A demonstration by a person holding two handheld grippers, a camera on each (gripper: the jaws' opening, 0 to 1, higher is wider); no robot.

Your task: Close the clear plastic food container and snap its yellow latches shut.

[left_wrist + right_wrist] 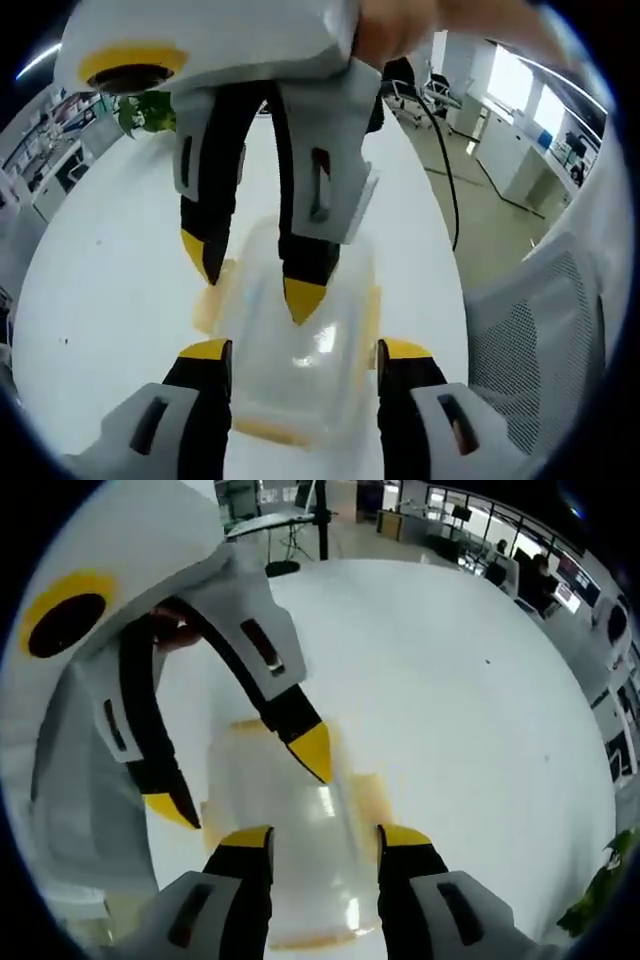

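Left tongs (304, 352) and right tongs (325, 838) straddle container (300, 340), spread wide

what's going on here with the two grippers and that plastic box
A person is working two handheld grippers over a clear plastic food container with yellow latches on a white table. The left gripper and the right gripper each straddle the container from opposite sides, jaws open. The lid appears to be on; whether the latches are snapped shut can't be told.
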